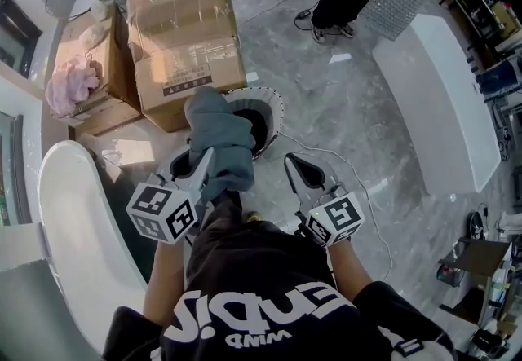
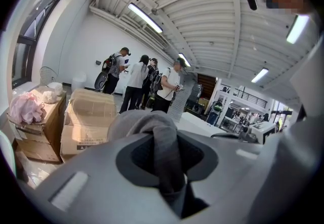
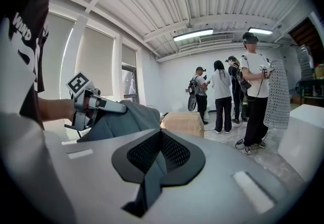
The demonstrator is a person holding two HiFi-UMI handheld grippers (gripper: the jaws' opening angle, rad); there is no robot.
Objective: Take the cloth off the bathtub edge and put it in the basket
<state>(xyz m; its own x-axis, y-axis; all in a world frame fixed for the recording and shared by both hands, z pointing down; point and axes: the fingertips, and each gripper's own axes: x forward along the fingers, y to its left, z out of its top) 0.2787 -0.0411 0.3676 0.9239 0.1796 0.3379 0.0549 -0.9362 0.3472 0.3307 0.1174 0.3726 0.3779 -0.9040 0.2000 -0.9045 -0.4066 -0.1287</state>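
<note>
Over the left side of the basket (image 1: 276, 103), the cloth (image 1: 218, 135) hangs in a thick grey bunch, clear of the bathtub (image 1: 69, 213) and not yet inside anything. The main risk, as I judge it, is letting go too soon. Much of the bundle sits above the rim and the side nearest the cardboard box (image 1: 183, 33), so a release from here could leave it draped over the edge or dropped on the floor between basket and box. The basket also looks light. A gripper or the heavy fold knocking its rim might tip it or push it away. A thin cable (image 1: 326, 151) runs across the floor just beside the basket, and a foot catching it could shift things too.

The left gripper (image 1: 201, 165) is pinching the cloth. In its own view a twisted fold runs straight down between the two dark pads, which stand a little apart because the fabric fills the gap. Only that fold is clamped while the rest hangs free, so it could slip.

The right gripper (image 1: 295, 164) is beside the cloth and touches nothing. Its jaws look pressed together with nothing between them, though the narrow slit in its own view makes that hard to say for certain.
</note>
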